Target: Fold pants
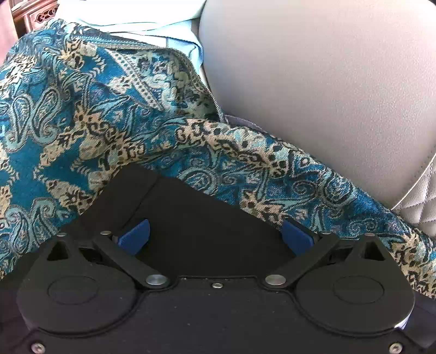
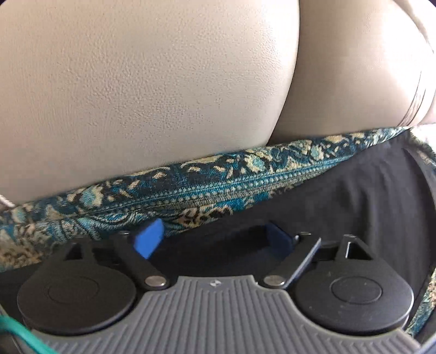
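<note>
The black pants (image 1: 190, 215) lie on a blue and beige paisley cloth (image 1: 90, 117) spread over a sofa. In the left wrist view my left gripper (image 1: 215, 237) is open, its blue pads (image 1: 135, 237) wide apart, with the black fabric lying between them. In the right wrist view the pants (image 2: 368, 196) spread to the right over the same cloth (image 2: 218, 182). My right gripper (image 2: 212, 239) is open too, its left pad (image 2: 148, 239) over the cloth's edge and the black fabric between the pads. Both sit very low over the fabric.
A beige leather sofa cushion (image 1: 313, 70) rises right behind the cloth, also filling the right wrist view (image 2: 150, 81). A light blue garment (image 1: 152, 24) lies at the back left. Carved dark wooden furniture (image 1: 35, 16) shows in the far left corner.
</note>
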`<state>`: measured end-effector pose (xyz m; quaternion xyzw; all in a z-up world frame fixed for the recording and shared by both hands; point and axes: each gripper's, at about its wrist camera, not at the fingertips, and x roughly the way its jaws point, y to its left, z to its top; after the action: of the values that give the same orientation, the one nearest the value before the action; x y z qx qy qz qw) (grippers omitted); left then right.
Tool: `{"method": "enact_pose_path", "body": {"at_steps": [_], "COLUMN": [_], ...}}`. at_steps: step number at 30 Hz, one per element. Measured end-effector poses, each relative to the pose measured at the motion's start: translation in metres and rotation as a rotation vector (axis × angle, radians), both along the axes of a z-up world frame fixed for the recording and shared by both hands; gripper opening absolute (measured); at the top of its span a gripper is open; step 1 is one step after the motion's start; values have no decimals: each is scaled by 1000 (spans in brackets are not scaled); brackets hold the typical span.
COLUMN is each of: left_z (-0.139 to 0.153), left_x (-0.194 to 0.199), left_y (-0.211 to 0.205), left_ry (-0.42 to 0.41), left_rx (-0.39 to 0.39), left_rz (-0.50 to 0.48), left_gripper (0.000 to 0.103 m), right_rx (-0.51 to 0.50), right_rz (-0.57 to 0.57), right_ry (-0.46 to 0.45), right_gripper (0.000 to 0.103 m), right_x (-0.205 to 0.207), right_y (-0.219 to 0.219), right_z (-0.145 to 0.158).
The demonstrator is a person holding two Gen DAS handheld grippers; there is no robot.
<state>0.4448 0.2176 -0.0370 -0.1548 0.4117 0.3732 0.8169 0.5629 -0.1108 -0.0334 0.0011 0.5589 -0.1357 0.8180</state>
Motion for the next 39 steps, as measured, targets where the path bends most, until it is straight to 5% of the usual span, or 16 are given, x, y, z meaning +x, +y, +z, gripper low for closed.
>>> {"method": "enact_pose_path", "body": {"at_steps": [3,10,13,29,33,36,37,39], "left_z": [-1,-5,-5,8,9,8,9,14], "left_x": [3,11,13,-8,-14,-14,-17,-24], "left_y": [2,4,5,11,5,-13,-20,-30], "left_ry": [-4,6,10,-46,-20,25,18,-8], "left_rx": [-8,-23,-30,-152,-133,-54,-38,-12], "left_rz": [-2,6,12,-96,-131,-151,-152,-137], "left_gripper": [103,103,103,103,102,91,80,36], "right_rx": [10,-11,8,158,182,170,160,143], "right_rz": [-26,-32,-46,91,110,134,142,154], "right_ry": [-63,-45,-56,-269,-320,-365,-380,-405], "right_gripper": [79,19,7,4,4,4,4,4], "right_x": [0,-4,-11,-152,-189,-208,-213,-224], "right_y": [-3,-9,-16,-68,-77,-80,-79,-80], "right_z": [3,16,20,45,49,54,56,61]}}
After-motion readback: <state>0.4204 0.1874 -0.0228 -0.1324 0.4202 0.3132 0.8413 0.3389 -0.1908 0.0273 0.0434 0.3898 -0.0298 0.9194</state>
